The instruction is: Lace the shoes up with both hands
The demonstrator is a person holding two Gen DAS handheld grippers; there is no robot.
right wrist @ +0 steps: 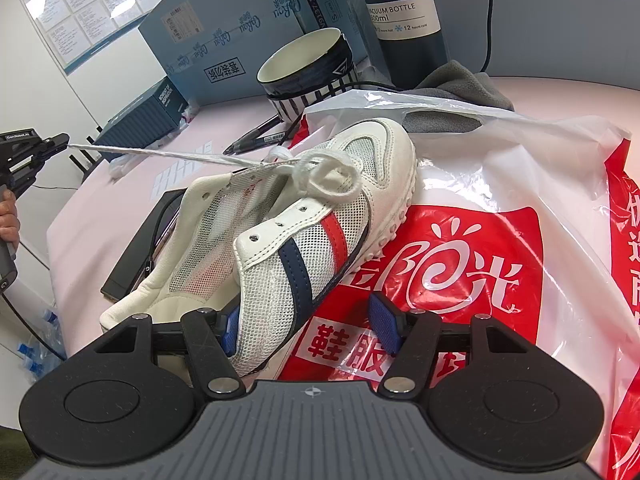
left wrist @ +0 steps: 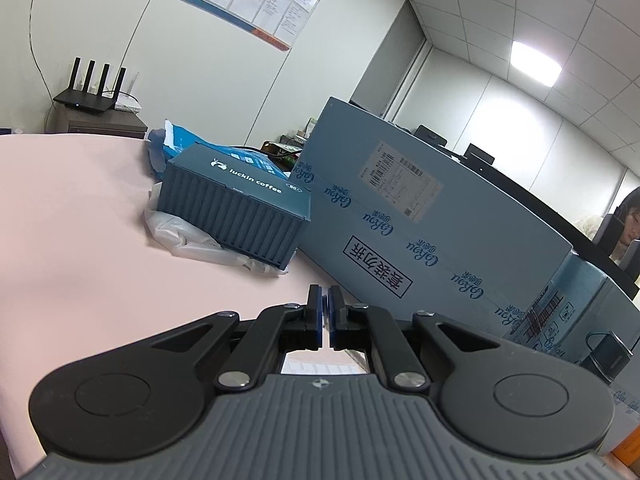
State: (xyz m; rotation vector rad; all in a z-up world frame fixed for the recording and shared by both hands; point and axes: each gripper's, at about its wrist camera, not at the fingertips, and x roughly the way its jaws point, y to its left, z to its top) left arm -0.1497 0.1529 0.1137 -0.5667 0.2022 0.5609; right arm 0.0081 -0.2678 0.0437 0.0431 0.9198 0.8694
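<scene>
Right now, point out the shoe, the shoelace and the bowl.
shoe (right wrist: 288,248): right wrist view, striped mesh side.
shoelace (right wrist: 160,155): right wrist view, taut stretch.
bowl (right wrist: 320,68): right wrist view, dark outer wall.

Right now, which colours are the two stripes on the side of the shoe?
Navy blue and red stripes on the white shoe, clearest in the right wrist view.

You see bright, even light from the ceiling panel, glare on the plastic bag, and strongly curved edges.
</scene>
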